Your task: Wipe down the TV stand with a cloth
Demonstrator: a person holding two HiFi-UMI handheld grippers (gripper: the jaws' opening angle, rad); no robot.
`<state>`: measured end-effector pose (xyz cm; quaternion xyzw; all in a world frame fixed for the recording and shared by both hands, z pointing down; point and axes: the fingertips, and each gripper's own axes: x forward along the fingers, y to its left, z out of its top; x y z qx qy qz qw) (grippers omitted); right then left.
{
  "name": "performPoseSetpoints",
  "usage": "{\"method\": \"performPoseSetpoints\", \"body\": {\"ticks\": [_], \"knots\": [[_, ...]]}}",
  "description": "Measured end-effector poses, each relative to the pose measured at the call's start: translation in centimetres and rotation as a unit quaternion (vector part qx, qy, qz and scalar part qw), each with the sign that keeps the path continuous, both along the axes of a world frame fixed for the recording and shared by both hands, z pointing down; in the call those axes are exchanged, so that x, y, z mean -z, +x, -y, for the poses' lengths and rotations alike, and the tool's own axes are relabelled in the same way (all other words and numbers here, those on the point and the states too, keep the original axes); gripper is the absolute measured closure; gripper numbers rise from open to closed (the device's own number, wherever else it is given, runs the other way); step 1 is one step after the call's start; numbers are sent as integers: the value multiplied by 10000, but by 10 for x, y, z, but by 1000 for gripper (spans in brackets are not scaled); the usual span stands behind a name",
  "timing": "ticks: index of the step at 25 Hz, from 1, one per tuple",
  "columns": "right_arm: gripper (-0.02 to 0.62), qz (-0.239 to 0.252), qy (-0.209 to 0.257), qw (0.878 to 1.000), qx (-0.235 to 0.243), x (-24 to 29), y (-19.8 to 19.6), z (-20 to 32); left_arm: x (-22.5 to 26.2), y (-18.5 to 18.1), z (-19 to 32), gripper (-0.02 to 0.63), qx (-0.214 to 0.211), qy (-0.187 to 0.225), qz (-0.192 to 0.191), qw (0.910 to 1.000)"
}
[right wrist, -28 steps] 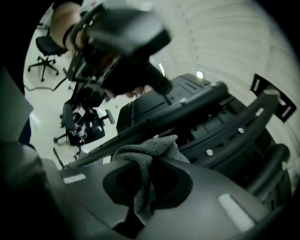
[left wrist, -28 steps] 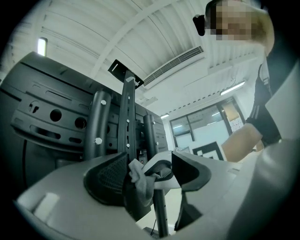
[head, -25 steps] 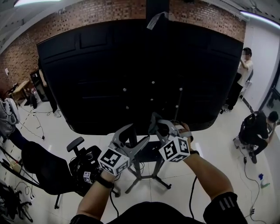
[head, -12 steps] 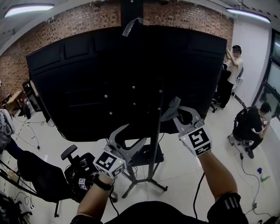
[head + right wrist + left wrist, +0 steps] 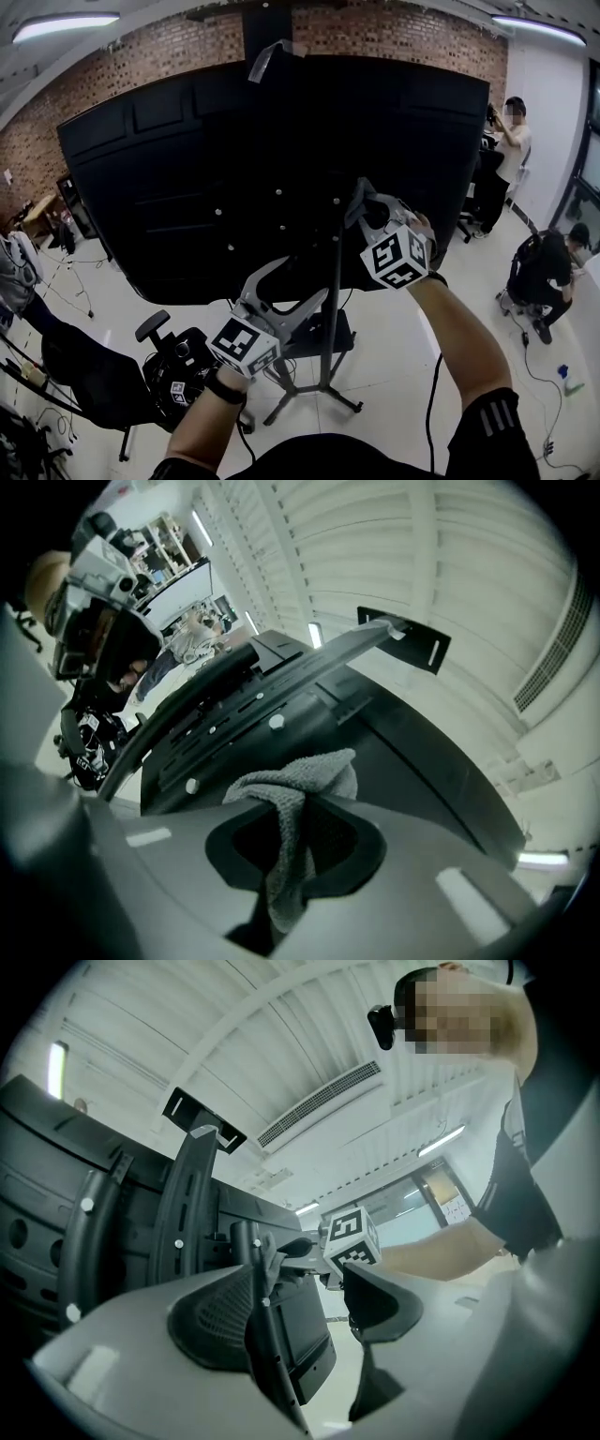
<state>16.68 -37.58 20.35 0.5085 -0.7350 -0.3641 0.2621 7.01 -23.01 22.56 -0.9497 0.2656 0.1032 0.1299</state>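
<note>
High on the stand's pole | right tool, clamped on the cloth, has climbed | left tool low, jaws apart, empty | upward wipe looks under way

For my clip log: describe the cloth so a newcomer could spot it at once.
Start at the big black TV back filling the head view, then find the right gripper held against it beside the stand's upright pole. The cloth is the grey terry rag pinched in its tongs, the only soft, pale thing among hard black panels.
</note>
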Motion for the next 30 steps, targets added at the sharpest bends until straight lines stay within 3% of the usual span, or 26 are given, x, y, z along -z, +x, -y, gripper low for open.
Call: {"method": "performPoseSetpoints", "body": {"ticks": [4,10,16,24,30], "knots": [[564,-481,133,9988,11,-10,-9,16,-5,2,3,282,87,-59,54,9999],[565,-564,191,9982,81,-18,1,16,-15,12,4,282,144,-157,144,9997],[565,-349,105,9991,-209,-22,51,18,-24,35,7,282,0,-155,138,9998],[566,-424,3,9974,-586,-29,112,19,-23,71,2,282,-135,-214,149,9996],[566,-480,-26,9962,-732,-37,142,20,-29,77,-2,282,-70,-213,180,9996]]}}
